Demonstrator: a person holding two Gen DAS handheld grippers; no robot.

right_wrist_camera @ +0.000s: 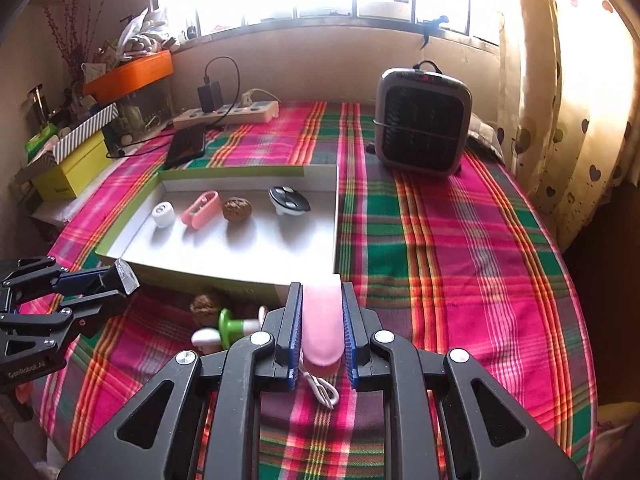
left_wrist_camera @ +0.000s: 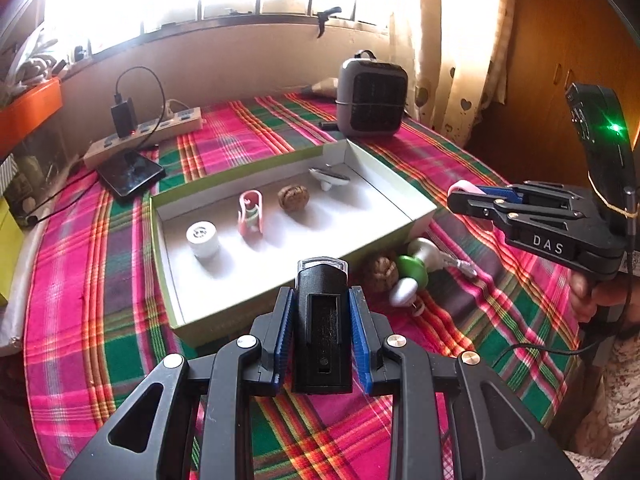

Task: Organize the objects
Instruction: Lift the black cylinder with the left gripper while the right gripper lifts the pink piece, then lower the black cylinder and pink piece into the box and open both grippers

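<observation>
Two grippers are in our hands, and each one holds something above the plaid-covered table (left_wrist_camera: 100, 280).

From the left wrist view, our left gripper (left_wrist_camera: 322, 312) has its jaws clamped narrow on a black rectangular device (left_wrist_camera: 322, 320) with a clear end cap, which stands up between the blue pads (left_wrist_camera: 282, 340). Just beyond it lies the shallow green-edged box (left_wrist_camera: 168, 280), open and white inside. Four things sit in it in a row, apart from one another: a white cylindrical cap (left_wrist_camera: 203, 239), a pink clip-like case (left_wrist_camera: 251, 214), a walnut (left_wrist_camera: 293, 197) and a white-and-black spinning-top-like object (left_wrist_camera: 329, 176) near the far corner. Outside the box, by its near right wall, we see a second walnut (left_wrist_camera: 381, 273) touching a green-and-white toy (left_wrist_camera: 412, 272). At the right, our right gripper (left_wrist_camera: 466, 194) pinches a pink object (left_wrist_camera: 464, 187) at its tips. A grey fan heater (left_wrist_camera: 372, 98), a power strip (left_wrist_camera: 148, 132) and a dark phone (left_wrist_camera: 130, 176) lie farther back.

From the right wrist view, the right gripper (right_wrist_camera: 322, 312) has its jaws nearly shut on the pink object (right_wrist_camera: 322, 320), a smooth rounded bar with a white cord (right_wrist_camera: 324, 392) looping from its near end. The left gripper (right_wrist_camera: 120, 280) enters from the left, carrying the black device (right_wrist_camera: 122, 278) over the box's near edge (right_wrist_camera: 216, 280). The second walnut (right_wrist_camera: 204, 304) and the green-and-white toy (right_wrist_camera: 230, 322) rest on the cloth in front of the box.
</observation>
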